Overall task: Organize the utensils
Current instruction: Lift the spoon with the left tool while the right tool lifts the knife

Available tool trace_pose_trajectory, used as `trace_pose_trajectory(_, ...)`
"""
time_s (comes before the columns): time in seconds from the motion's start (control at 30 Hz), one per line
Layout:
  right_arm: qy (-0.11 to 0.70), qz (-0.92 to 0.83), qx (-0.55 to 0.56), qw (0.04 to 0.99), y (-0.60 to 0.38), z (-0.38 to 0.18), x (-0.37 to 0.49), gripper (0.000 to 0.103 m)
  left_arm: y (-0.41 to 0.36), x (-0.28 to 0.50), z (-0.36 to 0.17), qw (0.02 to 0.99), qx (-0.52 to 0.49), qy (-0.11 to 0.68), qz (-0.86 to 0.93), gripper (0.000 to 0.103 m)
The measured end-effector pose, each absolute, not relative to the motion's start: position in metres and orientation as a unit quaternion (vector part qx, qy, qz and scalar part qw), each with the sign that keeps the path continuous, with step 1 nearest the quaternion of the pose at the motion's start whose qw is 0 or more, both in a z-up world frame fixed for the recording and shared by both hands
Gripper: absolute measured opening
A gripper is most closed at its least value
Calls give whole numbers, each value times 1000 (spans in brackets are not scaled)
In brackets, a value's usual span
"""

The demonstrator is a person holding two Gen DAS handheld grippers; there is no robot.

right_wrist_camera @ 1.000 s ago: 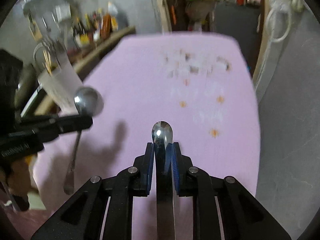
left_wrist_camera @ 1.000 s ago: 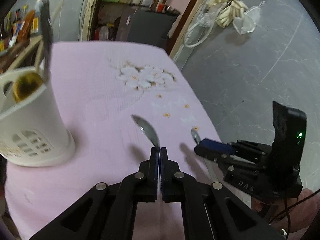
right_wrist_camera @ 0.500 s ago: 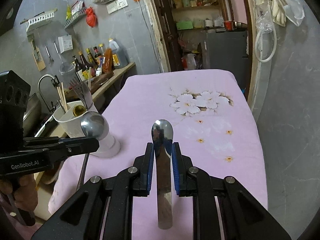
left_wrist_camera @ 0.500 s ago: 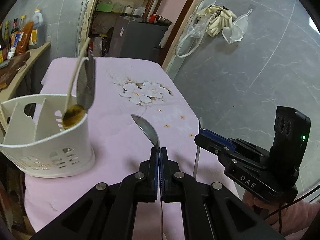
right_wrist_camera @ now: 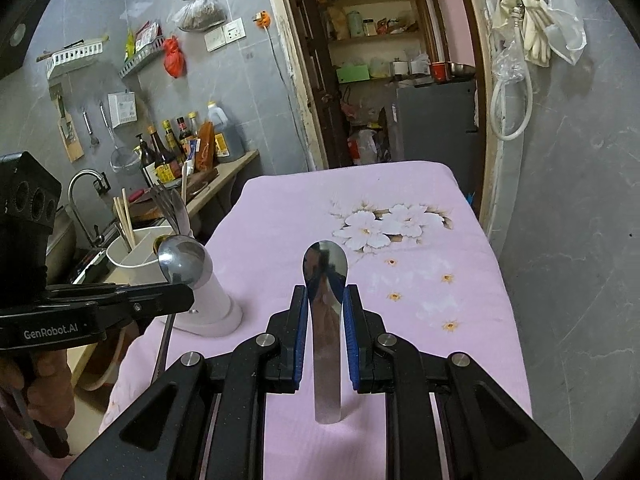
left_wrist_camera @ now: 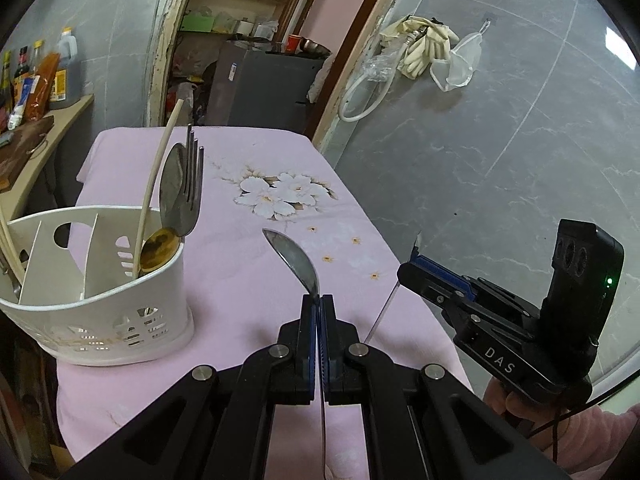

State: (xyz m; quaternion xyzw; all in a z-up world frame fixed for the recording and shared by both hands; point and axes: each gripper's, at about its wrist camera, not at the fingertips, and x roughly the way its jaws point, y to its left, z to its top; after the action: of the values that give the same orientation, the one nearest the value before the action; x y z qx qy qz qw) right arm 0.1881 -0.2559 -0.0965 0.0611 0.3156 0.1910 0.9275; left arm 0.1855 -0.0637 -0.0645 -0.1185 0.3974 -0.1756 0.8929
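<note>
Left fingers [left_wrist_camera: 310, 312] pinched a spoon [left_wrist_camera: 294, 260] edge-on. Right fingers [right_wrist_camera: 301, 320] clamped a wider spoon [right_wrist_camera: 326, 276] above the cloth [right_wrist_camera: 420, 320].

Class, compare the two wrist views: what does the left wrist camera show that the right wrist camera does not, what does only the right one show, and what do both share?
Only the left wrist view shows the white caddy's dividers from above.

Only the right wrist view shows the faucet and the sauce bottles.

Both show the pink floral tablecloth, the white caddy, and both claws, the left claw and the right claw, each shut on a spoon.
</note>
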Motion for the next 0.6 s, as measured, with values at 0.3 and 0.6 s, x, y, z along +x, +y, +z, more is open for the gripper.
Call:
trace_pose_trajectory(0.3,299,192,59,933,-260,-89,183,15,-63,183,-60,897,-122,389,-172,2)
trace_pose_trajectory(0.6,302,205,50,930,-255,-89,189,0,-64,184,-57,899,-123,385,-170,2)
